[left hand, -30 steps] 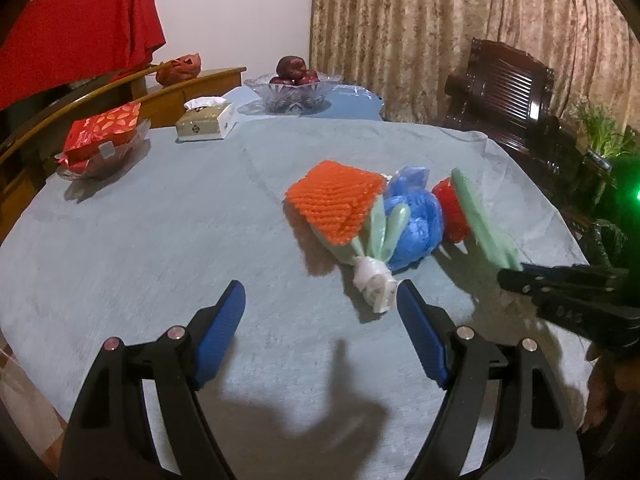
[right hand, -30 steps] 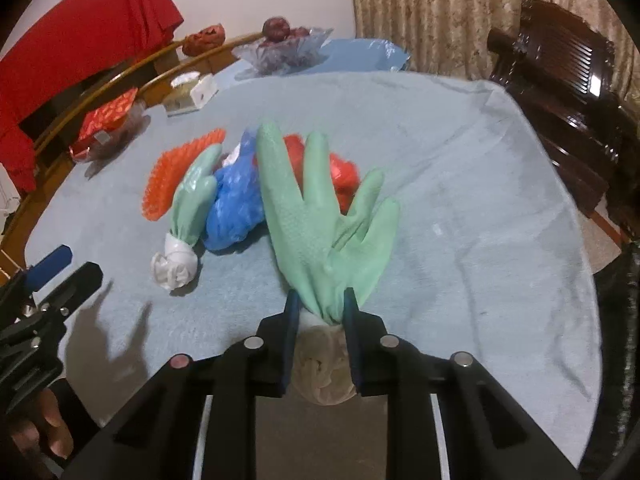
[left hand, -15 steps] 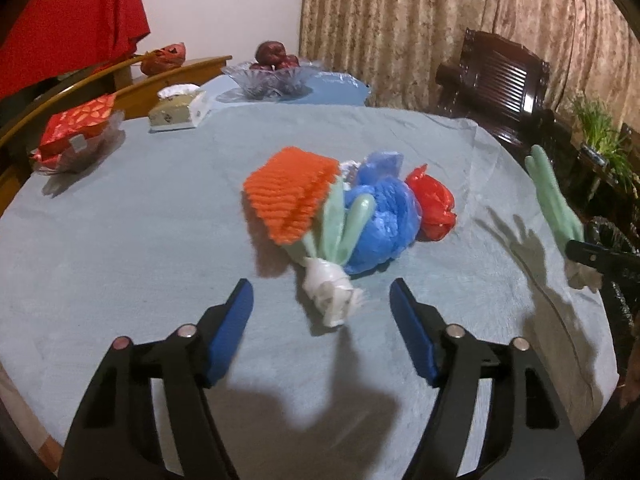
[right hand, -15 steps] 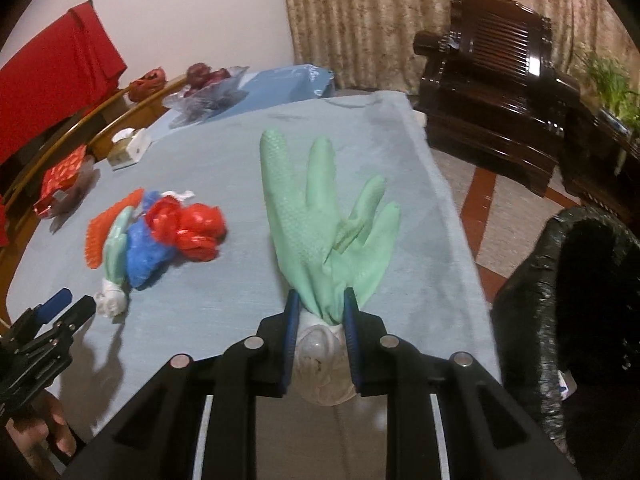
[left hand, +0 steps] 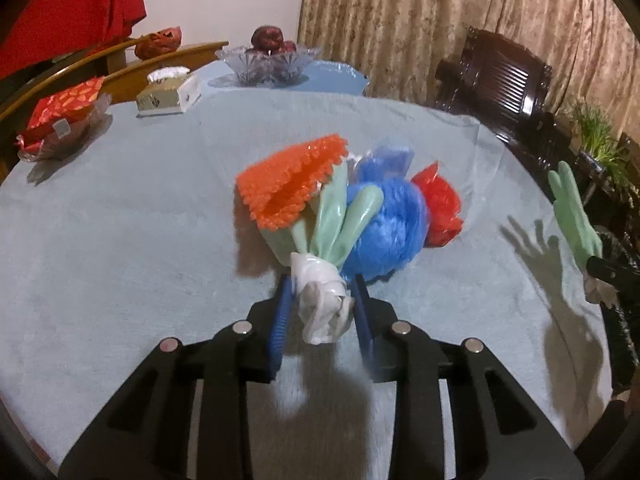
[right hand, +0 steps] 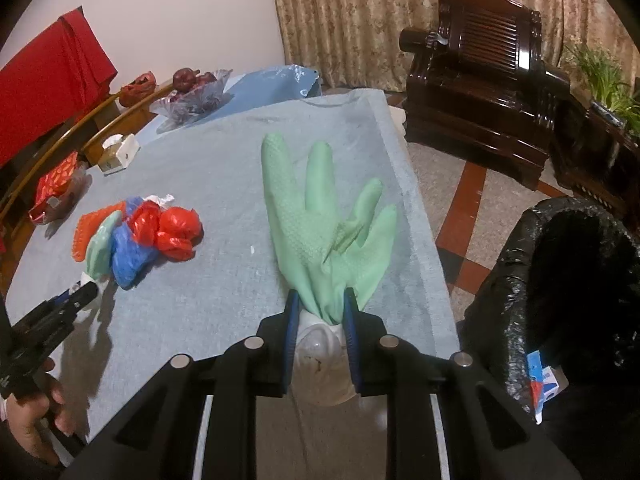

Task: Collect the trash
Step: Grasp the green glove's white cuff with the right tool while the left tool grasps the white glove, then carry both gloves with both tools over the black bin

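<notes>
Your left gripper [left hand: 320, 304] is closing around the second glove's white cuff [left hand: 322, 308] on the table [left hand: 120, 240]; bite squarely. Right gripper [right hand: 320, 312], clamped on the green glove [right hand: 320, 232], carries toward the black bin [right hand: 560, 280].

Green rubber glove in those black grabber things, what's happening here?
A person is clearing trash off the grey-blue covered table. The right tongs grip one green rubber glove by its cuff, next to the black-lined trash bin. The left tongs are closing around the white cuff of a second green glove, which lies by crumpled orange, blue and red bags.
</notes>
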{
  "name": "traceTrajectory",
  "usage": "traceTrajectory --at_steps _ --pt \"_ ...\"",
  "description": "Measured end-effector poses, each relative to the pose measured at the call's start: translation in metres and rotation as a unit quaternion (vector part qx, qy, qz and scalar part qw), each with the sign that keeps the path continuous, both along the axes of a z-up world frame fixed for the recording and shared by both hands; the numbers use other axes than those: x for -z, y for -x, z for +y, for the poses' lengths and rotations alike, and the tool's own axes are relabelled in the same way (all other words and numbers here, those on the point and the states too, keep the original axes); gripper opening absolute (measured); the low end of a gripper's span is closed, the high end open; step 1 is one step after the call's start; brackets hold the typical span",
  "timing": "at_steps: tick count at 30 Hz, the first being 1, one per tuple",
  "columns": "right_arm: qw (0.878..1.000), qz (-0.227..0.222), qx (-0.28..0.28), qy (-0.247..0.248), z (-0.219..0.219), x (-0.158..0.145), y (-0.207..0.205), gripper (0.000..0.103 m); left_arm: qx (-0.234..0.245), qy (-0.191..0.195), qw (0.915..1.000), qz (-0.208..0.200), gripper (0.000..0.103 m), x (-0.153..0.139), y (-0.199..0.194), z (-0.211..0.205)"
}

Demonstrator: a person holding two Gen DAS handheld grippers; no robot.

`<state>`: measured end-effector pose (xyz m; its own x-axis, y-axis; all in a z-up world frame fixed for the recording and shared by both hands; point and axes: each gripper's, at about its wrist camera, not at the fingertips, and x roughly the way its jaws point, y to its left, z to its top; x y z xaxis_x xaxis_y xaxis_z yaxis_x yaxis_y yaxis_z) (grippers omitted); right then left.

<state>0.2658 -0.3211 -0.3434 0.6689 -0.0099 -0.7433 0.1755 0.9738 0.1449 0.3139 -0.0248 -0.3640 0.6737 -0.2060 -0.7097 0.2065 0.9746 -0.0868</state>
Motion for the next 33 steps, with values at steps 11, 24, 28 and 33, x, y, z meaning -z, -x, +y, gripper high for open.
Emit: traceTrajectory --at_steps 11,24,28,33 --pt "0.999 -0.036 0.003 0.003 0.001 -0.039 0.030 0.022 0.019 0.009 0.9990 -0.039 0.027 -0.050 0.045 0.007" --pt "0.997 -0.063 0.040 0.017 -0.026 -0.077 0.082 0.022 0.055 0.018 0.9956 -0.074 0.024 -0.094 0.085 -0.015" --pt "0.996 -0.066 0.061 0.022 -0.047 -0.083 0.104 0.022 0.077 0.022 0.9934 -0.082 0.024 -0.103 0.094 -0.036" --pt "0.993 -0.068 0.093 0.030 -0.077 -0.089 0.131 0.022 0.120 0.034 0.9883 -0.088 0.024 -0.116 0.104 -0.079"
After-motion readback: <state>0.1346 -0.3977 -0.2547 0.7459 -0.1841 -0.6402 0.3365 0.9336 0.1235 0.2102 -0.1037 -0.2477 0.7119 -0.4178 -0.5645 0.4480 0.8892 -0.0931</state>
